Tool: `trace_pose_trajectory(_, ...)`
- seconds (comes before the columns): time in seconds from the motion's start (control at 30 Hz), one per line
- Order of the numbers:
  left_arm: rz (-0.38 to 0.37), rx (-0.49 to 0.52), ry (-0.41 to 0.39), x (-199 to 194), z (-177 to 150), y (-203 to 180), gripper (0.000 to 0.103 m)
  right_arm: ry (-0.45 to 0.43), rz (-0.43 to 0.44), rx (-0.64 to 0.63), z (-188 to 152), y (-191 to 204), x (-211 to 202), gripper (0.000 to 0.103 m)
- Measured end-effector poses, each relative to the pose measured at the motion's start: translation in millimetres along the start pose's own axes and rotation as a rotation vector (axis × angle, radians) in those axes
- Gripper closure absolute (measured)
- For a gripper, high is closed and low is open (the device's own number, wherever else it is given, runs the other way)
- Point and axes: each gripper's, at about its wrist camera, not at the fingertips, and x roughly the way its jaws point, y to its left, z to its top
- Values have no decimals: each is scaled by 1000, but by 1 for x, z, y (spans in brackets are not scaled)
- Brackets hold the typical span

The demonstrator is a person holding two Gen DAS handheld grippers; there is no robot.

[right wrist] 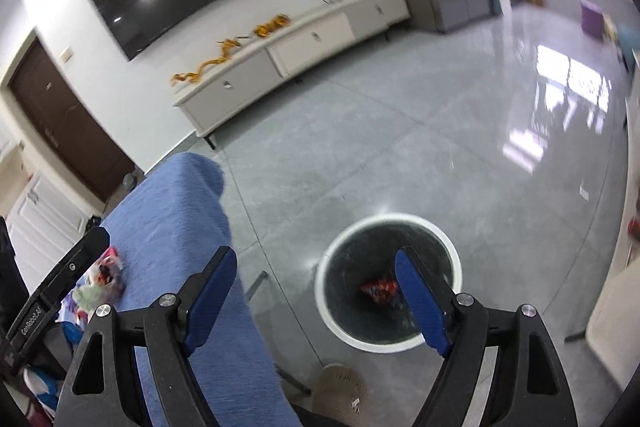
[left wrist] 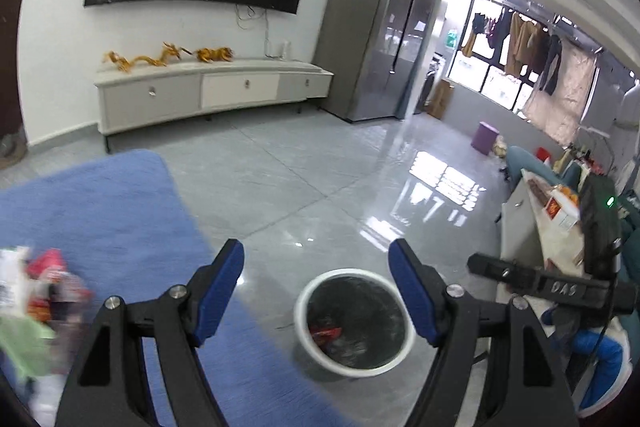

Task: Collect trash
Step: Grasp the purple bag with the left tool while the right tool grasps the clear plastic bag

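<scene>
Far left on the blue tabletop (left wrist: 120,203) you've got the trash pile (left wrist: 36,291), a blurred heap of wrappers in red, white and green, not yet picked up; the right wrist view shows the same heap at the cloth's left side. Your left tool (left wrist: 316,291) has its blue pads wide apart, nothing between them, pointing down over the tabletop edge and the floor. Right of that edge, on the grey tile floor (left wrist: 320,167), stands the white-rimmed trash bin (left wrist: 354,273) with a dark liner, and a red wrapper (right wrist: 378,289) lies inside. Your right tool (right wrist: 316,293) is also spread wide and empty, its right pad overlapping the bin's mouth in view.
</scene>
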Motion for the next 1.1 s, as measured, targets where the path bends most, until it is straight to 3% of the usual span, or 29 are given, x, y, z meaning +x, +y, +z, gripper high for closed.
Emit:
trace_pose_trajectory(0.27,135,-32,-77,-86,-19,81,30,-62,104,-101,-9,84,-13,23)
trace_pose_trajectory(0.47,296,-159,-91,-147,-58,181,30,-24,190,-143,-21,135,2,23)
trace_pose_trajectory(0.63,403,-237,-56,-179,-94,249,30,114,287,-209,-45,191,44,25)
trace_pose_trajectory(0.73,428,-279,-39,-189,-107,278,30,203,347,-241,-63,225,71,30)
trace_pose_trajectory(0.93,413,-320,-19,-185,-116,304,30,415,429,-285,-106,281,130,38)
trace_pose_trajectory(1.1,368,-315,11,-164,-107,316,30,490,426,-296,-127,302,153,40)
